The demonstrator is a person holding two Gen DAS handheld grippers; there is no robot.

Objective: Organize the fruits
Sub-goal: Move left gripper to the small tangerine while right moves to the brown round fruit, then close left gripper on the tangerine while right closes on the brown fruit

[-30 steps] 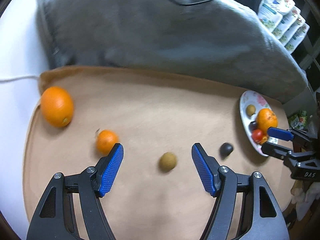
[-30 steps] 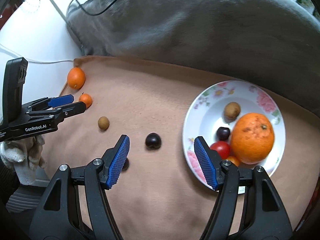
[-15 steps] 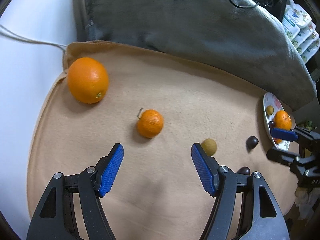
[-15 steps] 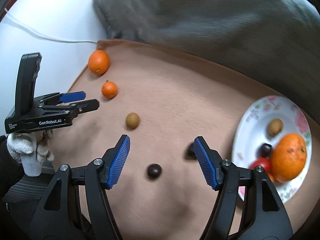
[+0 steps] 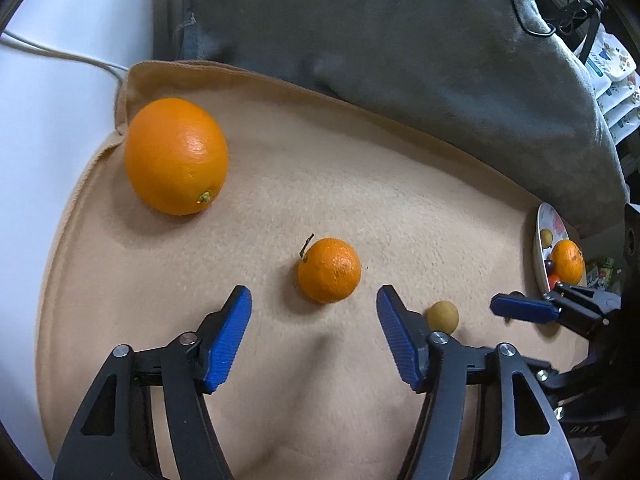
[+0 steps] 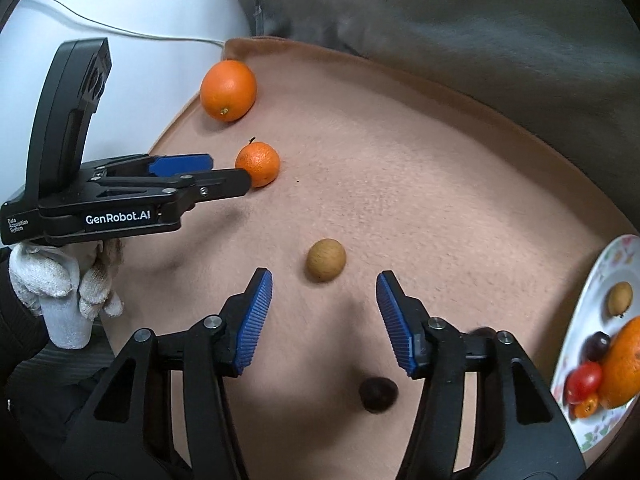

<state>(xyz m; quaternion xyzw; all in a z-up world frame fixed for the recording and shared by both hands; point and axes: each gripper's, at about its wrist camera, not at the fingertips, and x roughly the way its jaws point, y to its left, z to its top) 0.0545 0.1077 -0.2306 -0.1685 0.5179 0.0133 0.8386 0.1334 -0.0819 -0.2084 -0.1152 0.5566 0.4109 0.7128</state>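
Note:
A small mandarin (image 5: pixel 329 270) lies on the tan cloth (image 5: pixel 360 184), just ahead of my open, empty left gripper (image 5: pixel 314 308). A big orange (image 5: pixel 176 156) lies far left. A small tan round fruit (image 6: pixel 325 259) lies just ahead of my open, empty right gripper (image 6: pixel 324 294). A dark fruit (image 6: pixel 377 394) lies under the right gripper. The floral plate (image 6: pixel 600 280) at the right holds an orange (image 6: pixel 624 364), a tomato (image 6: pixel 584 378), a dark fruit and a tan fruit. The left gripper (image 6: pixel 224 180) shows beside the mandarin (image 6: pixel 258 163) in the right wrist view.
A grey cushion (image 5: pixel 380 40) lies along the cloth's far edge. A white surface with a cable (image 5: pixel 60 54) is at the left. Stacked packages (image 5: pixel 612 68) stand at the far right. The right gripper (image 5: pixel 524 308) shows at the right in the left wrist view.
Both grippers moved left over the cloth. The left one now faces the mandarin; the right one now faces the tan fruit, and the plate slid to the right edge of view.

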